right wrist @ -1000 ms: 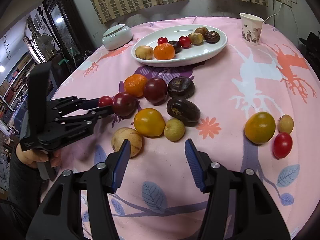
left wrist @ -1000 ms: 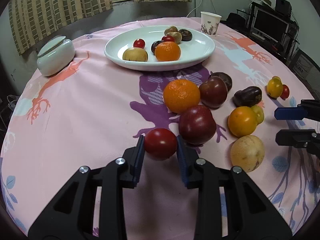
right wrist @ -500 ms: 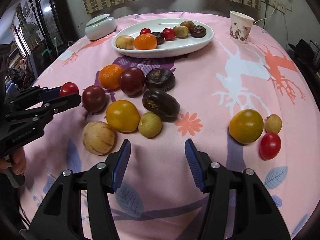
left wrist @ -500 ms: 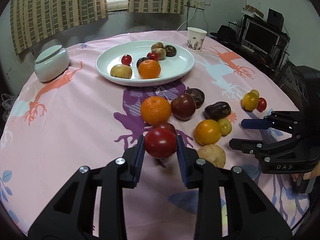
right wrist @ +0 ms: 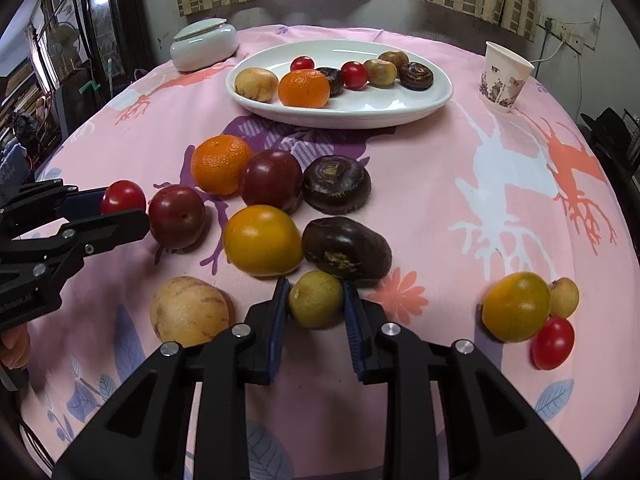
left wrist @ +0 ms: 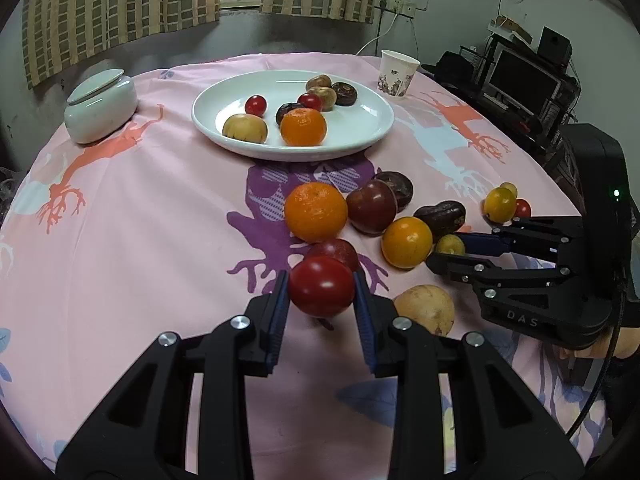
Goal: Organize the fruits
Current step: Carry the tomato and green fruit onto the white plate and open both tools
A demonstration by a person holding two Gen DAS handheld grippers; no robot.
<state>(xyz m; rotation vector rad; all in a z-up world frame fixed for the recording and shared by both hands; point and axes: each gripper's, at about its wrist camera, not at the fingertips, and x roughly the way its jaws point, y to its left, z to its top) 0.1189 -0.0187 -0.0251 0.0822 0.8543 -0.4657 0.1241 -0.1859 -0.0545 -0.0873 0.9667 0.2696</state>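
Left wrist view is showing the left gripper [left wrist: 321,292] gripping a round red tomato [left wrist: 321,287], lifted above the pink printed tablecloth [left wrist: 140,220] near its front edge. Right of it, the right gripper [right wrist: 316,300], its jaws having just been closing, is clamping a small yellow-green round fruit [right wrist: 315,299] sitting beside a dark brown oblong fruit [right wrist: 346,254].
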